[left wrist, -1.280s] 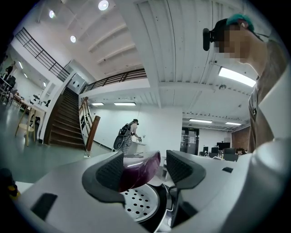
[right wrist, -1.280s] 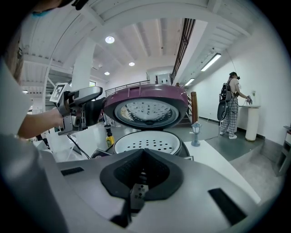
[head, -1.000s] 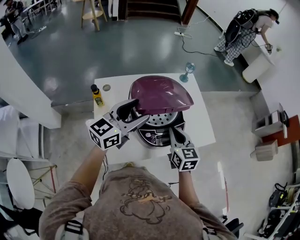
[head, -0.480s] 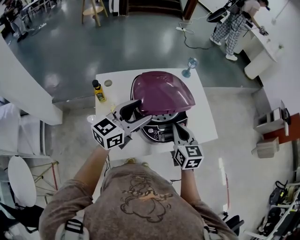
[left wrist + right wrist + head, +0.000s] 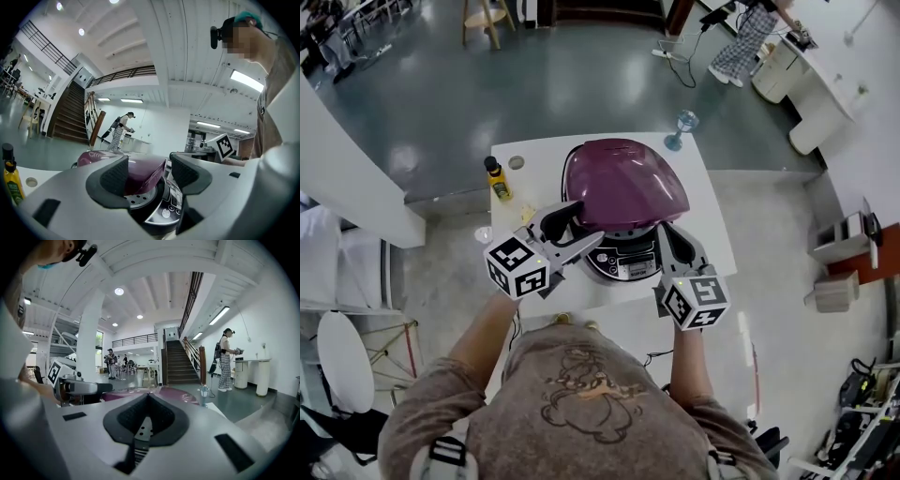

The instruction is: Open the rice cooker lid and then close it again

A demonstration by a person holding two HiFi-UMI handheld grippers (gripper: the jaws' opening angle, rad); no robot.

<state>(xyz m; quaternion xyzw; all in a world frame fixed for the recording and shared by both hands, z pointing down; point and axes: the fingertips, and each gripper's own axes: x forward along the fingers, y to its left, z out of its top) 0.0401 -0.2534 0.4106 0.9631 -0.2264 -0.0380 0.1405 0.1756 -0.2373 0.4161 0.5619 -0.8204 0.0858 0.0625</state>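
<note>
- Looking down in the head view, the rice cooker (image 5: pixel 623 262) sits on a white table (image 5: pixel 717 230), its purple lid (image 5: pixel 623 183) tilted up at the front so a perforated plate shows beneath it.
- The left gripper (image 5: pixel 574 232) is at the cooker's front-left, its jaws spread and pointing at the lid's rim.
- The right gripper (image 5: pixel 671 239) lies just beside the cooker's front-right, close to the lid's edge.
- A yellow bottle (image 5: pixel 495 180) stands to the cooker's left, and a glass goblet (image 5: pixel 679 129) stands on the floor behind the cooker's right.
- In the left gripper view, the left gripper (image 5: pixel 150 171) has its 2 jaws wide apart. The lid's (image 5: pixel 143 171) raised front corner sits in the gap between them, above the cooker's control panel (image 5: pixel 168 206). I cannot tell whether either pad touches it.
- The bottle (image 5: pixel 10 180) appears at the far left of that view, well apart from the cooker.
- In the right gripper view, the right gripper (image 5: pixel 147 399) has its jaws pressed together with nothing between them. The lid (image 5: pixel 176 393) lies just beyond the tips, and the goblet (image 5: pixel 203 391) is past it to the right.
</note>
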